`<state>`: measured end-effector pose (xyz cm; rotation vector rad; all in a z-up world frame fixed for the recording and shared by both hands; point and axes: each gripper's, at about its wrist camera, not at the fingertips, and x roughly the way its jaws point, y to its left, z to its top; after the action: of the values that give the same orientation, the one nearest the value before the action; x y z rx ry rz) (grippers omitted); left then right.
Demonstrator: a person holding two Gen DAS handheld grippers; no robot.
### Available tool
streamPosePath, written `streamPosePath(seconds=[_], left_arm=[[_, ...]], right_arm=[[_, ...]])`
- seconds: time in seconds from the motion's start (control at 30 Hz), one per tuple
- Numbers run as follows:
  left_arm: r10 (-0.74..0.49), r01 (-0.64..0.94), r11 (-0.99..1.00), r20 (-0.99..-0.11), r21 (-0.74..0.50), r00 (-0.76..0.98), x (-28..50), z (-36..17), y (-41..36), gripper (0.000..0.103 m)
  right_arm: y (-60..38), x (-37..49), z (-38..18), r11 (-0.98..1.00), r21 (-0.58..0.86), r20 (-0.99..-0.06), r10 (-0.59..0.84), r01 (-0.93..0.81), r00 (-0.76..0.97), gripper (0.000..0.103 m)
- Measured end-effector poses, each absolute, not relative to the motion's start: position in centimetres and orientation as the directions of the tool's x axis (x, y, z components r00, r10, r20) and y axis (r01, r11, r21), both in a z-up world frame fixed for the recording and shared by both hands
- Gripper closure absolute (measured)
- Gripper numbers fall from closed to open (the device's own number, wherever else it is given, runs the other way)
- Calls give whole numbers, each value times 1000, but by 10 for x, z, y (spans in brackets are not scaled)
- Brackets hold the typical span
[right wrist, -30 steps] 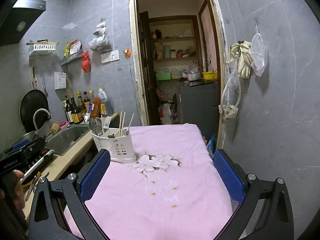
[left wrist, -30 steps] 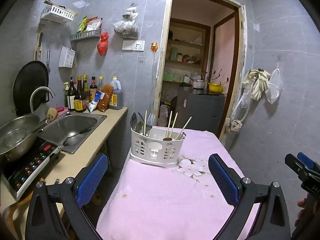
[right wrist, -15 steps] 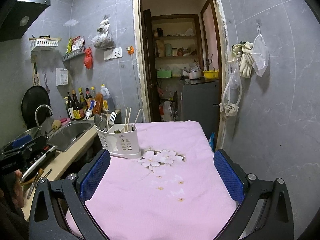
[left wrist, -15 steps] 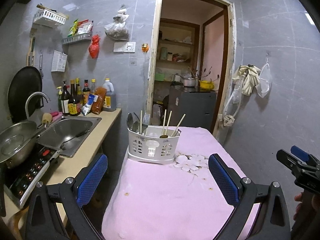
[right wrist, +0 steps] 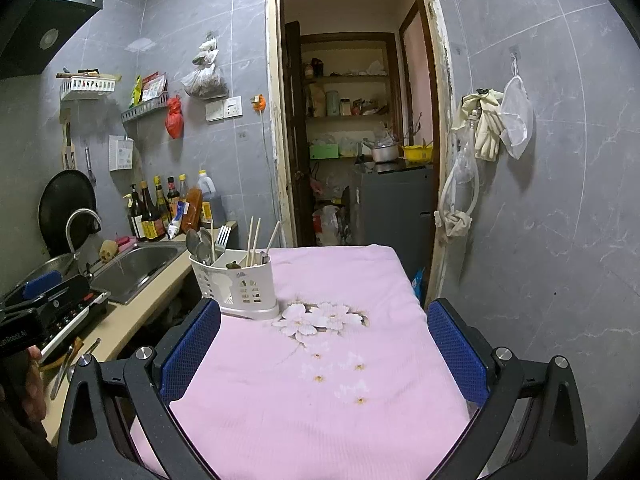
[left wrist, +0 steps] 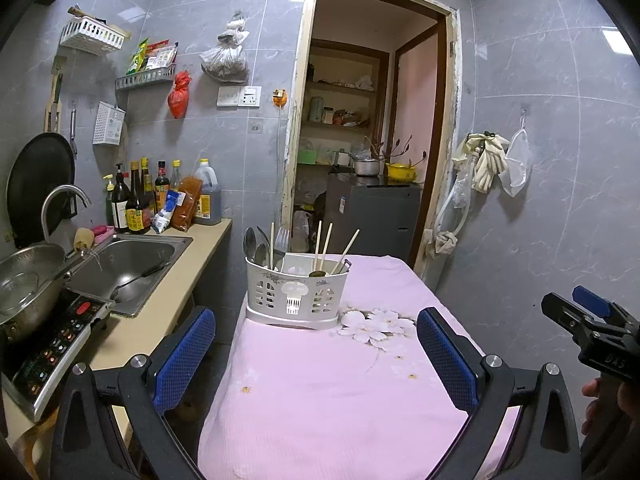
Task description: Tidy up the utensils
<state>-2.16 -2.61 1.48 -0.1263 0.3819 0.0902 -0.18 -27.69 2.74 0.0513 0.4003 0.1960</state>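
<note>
On pink cloth-covered table (left wrist: 320, 400), far-left part: white utensil caddy (left wrist: 296, 296), upright, just beside printed flower pattern (left wrist: 372, 326). Inside caddy: spoons (left wrist: 253, 245) and fork (left wrist: 282, 237) in left compartment, chopsticks (left wrist: 323, 245) leaning in right one, a lone chopstick (left wrist: 272, 245) standing among the spoons. Left gripper (left wrist: 316, 356) low over near end of table, blue pads spread wide apart, nothing between, well short of caddy. Right gripper (right wrist: 324, 344) likewise over table, pads wide apart and empty, left pad (right wrist: 192, 348) near caddy base in view, contact not clear. Beside table on left: counter with steel sink (left wrist: 120, 268), sauce bottles (left wrist: 160, 196) at back wall, induction cooker (left wrist: 52, 344) with metal pot (left wrist: 24, 292). Beyond table: open doorway (left wrist: 372, 128).
</note>
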Motion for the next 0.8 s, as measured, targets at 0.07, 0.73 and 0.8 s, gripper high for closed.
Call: streamPosePath(seconds=[0.07, 0.73, 0.8], left_arm=[[64, -112, 988, -378, -106, 923, -22, 15, -26, 1], [64, -111, 988, -375, -106, 925, -22, 15, -28, 1], [63, -111, 988, -375, -106, 925, -23, 15, -28, 1]], right_arm=[[-277, -2, 28, 980, 90, -381, 200, -179, 903, 2], [-278, -2, 28, 980, 89, -381, 200, -180, 903, 2], [-278, -2, 28, 980, 89, -382, 200, -180, 902, 2]])
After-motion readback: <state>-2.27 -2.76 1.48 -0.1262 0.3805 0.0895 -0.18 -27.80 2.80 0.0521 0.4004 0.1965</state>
